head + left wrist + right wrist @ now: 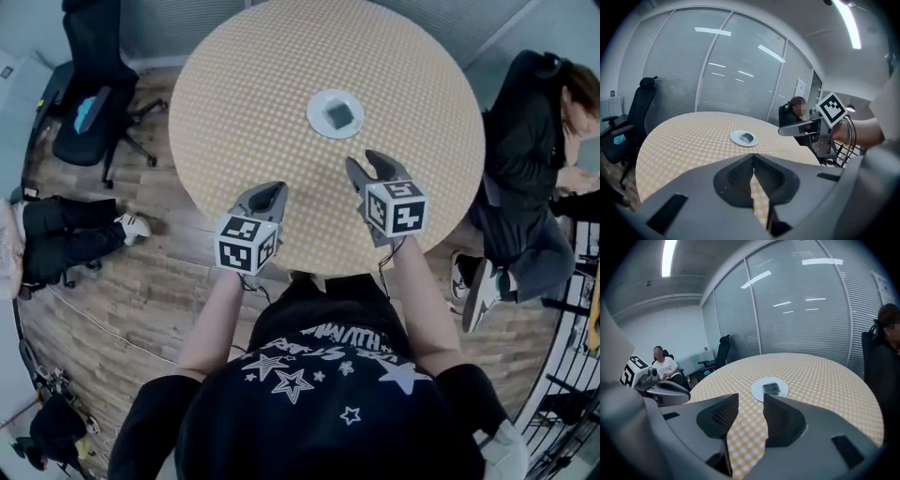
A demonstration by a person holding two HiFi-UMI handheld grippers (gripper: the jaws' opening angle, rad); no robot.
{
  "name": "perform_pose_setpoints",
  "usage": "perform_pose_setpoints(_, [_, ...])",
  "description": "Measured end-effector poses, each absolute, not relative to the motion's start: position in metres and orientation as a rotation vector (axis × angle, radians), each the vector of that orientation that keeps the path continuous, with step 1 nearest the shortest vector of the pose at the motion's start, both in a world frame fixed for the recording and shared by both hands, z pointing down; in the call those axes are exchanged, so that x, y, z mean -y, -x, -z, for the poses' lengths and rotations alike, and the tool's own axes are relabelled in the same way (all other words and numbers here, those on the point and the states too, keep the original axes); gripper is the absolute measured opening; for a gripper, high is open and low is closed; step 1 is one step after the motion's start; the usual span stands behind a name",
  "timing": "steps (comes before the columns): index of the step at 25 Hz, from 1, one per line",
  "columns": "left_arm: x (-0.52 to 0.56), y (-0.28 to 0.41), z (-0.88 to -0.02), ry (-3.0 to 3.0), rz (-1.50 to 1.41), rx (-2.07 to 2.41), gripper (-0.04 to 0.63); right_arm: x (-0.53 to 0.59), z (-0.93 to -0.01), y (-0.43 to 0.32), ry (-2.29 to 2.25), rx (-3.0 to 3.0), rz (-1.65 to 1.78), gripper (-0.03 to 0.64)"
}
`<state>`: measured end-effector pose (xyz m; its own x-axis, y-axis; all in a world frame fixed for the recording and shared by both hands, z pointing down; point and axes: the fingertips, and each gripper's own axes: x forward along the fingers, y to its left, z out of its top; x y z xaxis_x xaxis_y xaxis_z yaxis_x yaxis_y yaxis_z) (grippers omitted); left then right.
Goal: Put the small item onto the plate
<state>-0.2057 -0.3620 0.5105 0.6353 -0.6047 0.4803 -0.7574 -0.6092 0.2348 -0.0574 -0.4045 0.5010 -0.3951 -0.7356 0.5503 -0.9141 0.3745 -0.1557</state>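
A small dark item (341, 115) lies on a white plate (319, 120) right of the middle of the round checkered table (253, 84). Both grippers hang above the table's near edge, short of the plate. My left gripper (273, 191) has its jaws together at the tips with nothing between them (753, 157). My right gripper (371, 165) stands open, and only the cloth shows through the gap (751, 397). The plate (737, 140) with the item (748, 137) shows ahead in the left gripper view. It also lies just beyond the jaws in the right gripper view, plate (758, 391) and item (771, 388).
A black office chair (89, 89) stands at the table's far left. One person (530, 169) sits close by the table's right edge. Another person's legs (66, 239) stretch over the wooden floor at the left. Glass walls with blinds stand behind the table.
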Motion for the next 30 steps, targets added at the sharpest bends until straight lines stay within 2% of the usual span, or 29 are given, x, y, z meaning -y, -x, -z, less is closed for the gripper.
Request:
perform_pose_setpoints(5, [0.351, 0.185, -0.504, -2.480, -0.513, 1.034, 0.009, 0.375, -0.501, 0.060, -1.395, 2.290, -0.637, 0.088])
perform_pose_setpoints(9, [0.336, 0.176, -0.494, -2.490, -0.499, 1.049, 0.009, 0.362, -0.497, 0.061, -1.363, 2.330, -0.620, 0.051])
perform_pose_setpoints(30, [0.213, 0.117, -0.470, -2.358, -0.459, 1.377, 0.009, 0.253, -0.457, 0.008, -1.062, 2.598, -0.537, 0.032])
